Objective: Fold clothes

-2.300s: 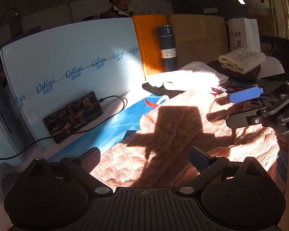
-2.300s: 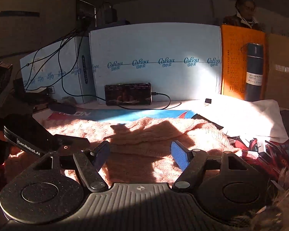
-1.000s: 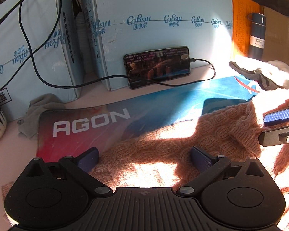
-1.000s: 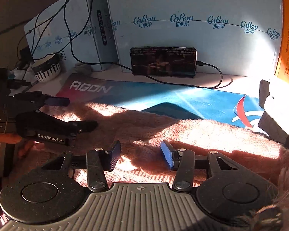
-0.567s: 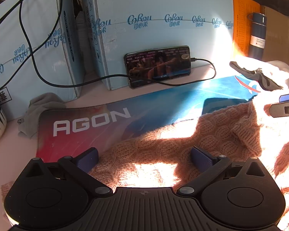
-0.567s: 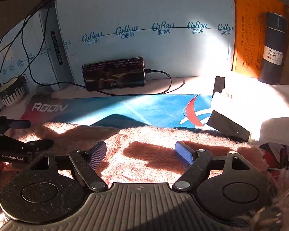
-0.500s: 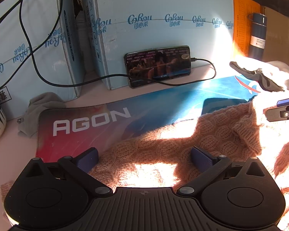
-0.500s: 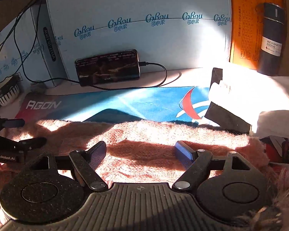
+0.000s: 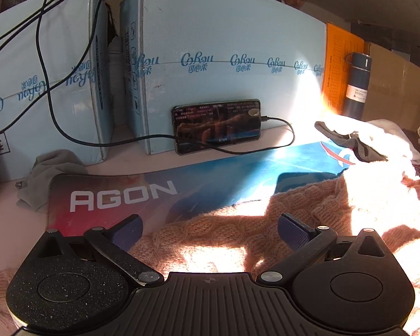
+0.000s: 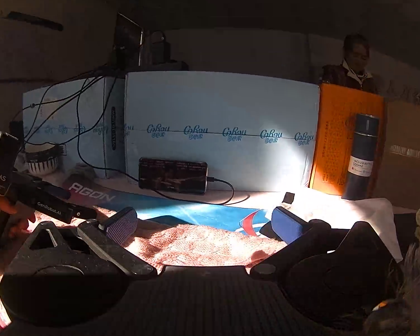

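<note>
Left gripper [image 9: 210,229]: hanging spread wide above the sweater, gripping nothing.
Right gripper [image 10: 204,225]: hovering splayed over the sweater, holding nothing.
Sweater [image 9: 266,224]: lying rumpled across the mat's [image 9: 210,182] near edge.
Phone [image 9: 217,124]: leaning against the box [image 9: 224,28].
</note>
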A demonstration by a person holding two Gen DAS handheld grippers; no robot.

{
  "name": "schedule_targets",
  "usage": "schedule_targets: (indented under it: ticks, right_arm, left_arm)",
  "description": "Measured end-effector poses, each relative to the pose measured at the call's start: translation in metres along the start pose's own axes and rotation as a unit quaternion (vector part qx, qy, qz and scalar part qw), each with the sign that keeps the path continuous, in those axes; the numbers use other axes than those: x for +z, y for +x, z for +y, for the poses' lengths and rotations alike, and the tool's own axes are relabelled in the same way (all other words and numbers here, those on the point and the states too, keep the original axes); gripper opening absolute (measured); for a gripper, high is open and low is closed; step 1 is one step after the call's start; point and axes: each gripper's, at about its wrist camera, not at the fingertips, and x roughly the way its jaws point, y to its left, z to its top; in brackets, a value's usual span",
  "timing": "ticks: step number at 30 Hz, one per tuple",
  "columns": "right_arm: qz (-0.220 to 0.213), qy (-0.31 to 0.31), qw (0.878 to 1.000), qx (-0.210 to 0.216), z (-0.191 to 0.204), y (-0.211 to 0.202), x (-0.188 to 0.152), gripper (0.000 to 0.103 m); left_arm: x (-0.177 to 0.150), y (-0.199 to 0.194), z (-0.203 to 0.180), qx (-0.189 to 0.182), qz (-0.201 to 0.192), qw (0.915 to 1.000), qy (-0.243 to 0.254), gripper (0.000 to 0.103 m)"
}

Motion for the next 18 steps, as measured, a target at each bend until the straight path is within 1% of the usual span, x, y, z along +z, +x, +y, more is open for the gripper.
schedule_targets:
  ticks: [2,4,5,7,8,9,10,11,14,18]
  right_arm:
    - [-0.012,-0.006,1.000,-0.012,-0.003,-0.020,-0.016,0.103]
    - [-0.005,-0.012,1.000,-0.010,-0.007,-0.034,-0.028,0.103]
    - [0.002,-0.022,1.000,-0.006,-0.008,-0.039,-0.032,0.103]
    - [0.018,-0.044,0.999,0.001,-0.008,-0.048,-0.039,0.103]
    - [0.026,-0.060,0.998,0.002,-0.007,-0.050,-0.041,0.103]
    - [0.033,-0.075,0.997,0.005,-0.005,-0.051,-0.043,0.103]
    - [0.039,-0.090,0.995,0.008,-0.003,-0.052,-0.046,0.103]
    - [0.046,-0.105,0.993,0.011,0.000,-0.053,-0.048,0.103]
    - [0.068,-0.140,0.988,0.026,0.003,-0.051,-0.055,0.103]
    - [0.087,-0.184,0.977,0.055,0.010,-0.044,-0.059,0.103]
  left_arm:
    - [0.002,-0.013,-0.005,-0.022,-0.041,0.9989,0.005,0.103]
    - [0.004,-0.028,-0.010,-0.047,-0.088,0.9950,0.011,0.103]
    - [0.004,-0.036,-0.014,-0.053,-0.109,0.9925,0.019,0.103]
    - [0.004,-0.057,-0.025,-0.045,-0.145,0.9870,0.054,0.103]
    - [0.002,-0.067,-0.030,-0.042,-0.160,0.9833,0.076,0.103]
    - [-0.003,-0.081,-0.035,-0.039,-0.182,0.9771,0.104,0.103]
    - [-0.010,-0.095,-0.038,-0.037,-0.207,0.9687,0.132,0.103]
    - [-0.017,-0.104,-0.040,-0.032,-0.212,0.9648,0.152,0.103]
    - [-0.039,-0.127,-0.046,-0.004,-0.180,0.9599,0.215,0.103]
    - [-0.068,-0.155,-0.053,0.029,-0.131,0.9466,0.293,0.103]
